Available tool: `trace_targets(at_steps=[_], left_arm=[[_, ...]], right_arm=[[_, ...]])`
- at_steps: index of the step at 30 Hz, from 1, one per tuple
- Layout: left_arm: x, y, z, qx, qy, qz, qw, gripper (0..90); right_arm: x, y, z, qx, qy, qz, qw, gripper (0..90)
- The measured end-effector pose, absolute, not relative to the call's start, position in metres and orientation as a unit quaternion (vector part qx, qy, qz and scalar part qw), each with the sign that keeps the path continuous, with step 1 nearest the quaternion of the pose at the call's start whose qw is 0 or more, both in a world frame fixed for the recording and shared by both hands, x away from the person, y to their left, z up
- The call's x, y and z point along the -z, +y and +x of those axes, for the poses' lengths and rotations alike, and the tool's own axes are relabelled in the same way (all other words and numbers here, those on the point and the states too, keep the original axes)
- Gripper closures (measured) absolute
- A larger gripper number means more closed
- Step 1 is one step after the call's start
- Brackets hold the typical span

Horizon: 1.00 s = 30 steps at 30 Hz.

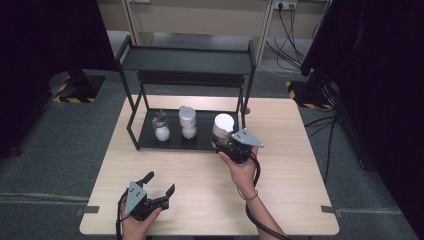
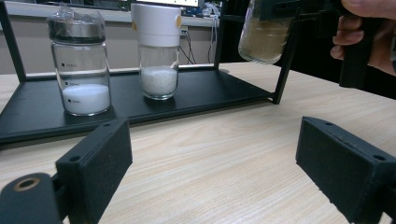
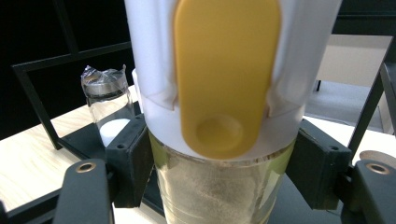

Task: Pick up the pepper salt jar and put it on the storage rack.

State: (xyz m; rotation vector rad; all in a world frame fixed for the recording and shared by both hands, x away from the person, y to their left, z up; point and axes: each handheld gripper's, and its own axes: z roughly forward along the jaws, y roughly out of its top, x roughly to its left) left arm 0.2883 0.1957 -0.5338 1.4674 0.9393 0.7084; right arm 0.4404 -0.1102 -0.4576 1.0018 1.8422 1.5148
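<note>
Broadly, a pale wooden table (image 1: 280, 190) carries a black metal two-tier rack (image 1: 185, 62) at its far side, the rack's lower tray (image 2: 210, 93) lying flat on the tabletop. On that tray stand two glass jars, near each other but apart. One is a clear glass jar with a silver lid under crinkled plastic wrap (image 2: 80, 65), about a third full of white powder. Beside it is a clear glass jar with a tall white cap (image 2: 158, 51), holding coarse white grains at its bottom.

A third jar, clear glass with a white cap and a yellow flip tab (image 3: 224, 84), holds tan powder. It sits at the right end of the rack, by the rack's front right post, and in the left gripper view it hangs tilted, clear of the tray. The right gripper (image 1: 231, 142), held in the person's right hand (image 1: 242, 170), has its two black jaws pressed against the glass on either side just beneath the cap.

The left gripper (image 1: 159, 184) is low over the near left part of the table, held in the person's left hand (image 1: 132, 225). Its jaws are spread wide with nothing between them, pointing towards the rack.
</note>
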Motion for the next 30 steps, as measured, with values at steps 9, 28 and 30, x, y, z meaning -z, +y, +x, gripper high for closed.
trace_targets(at_steps=[9, 28, 30], left_arm=[[0.534, 0.196, 0.288, -0.304, 0.403, 0.630, 0.590, 10.4], [0.534, 0.196, 0.288, -0.303, 0.403, 0.631, 0.589, 10.4], [0.534, 0.196, 0.288, -0.303, 0.403, 0.631, 0.590, 10.3]], right_arm=[[0.457, -0.106, 0.447, -0.563, 0.684, 0.376, 0.273, 31.1], [0.459, -0.100, 0.461, -0.556, 0.684, 0.385, 0.274, 31.1], [0.459, -0.100, 0.462, -0.554, 0.685, 0.386, 0.275, 31.1]])
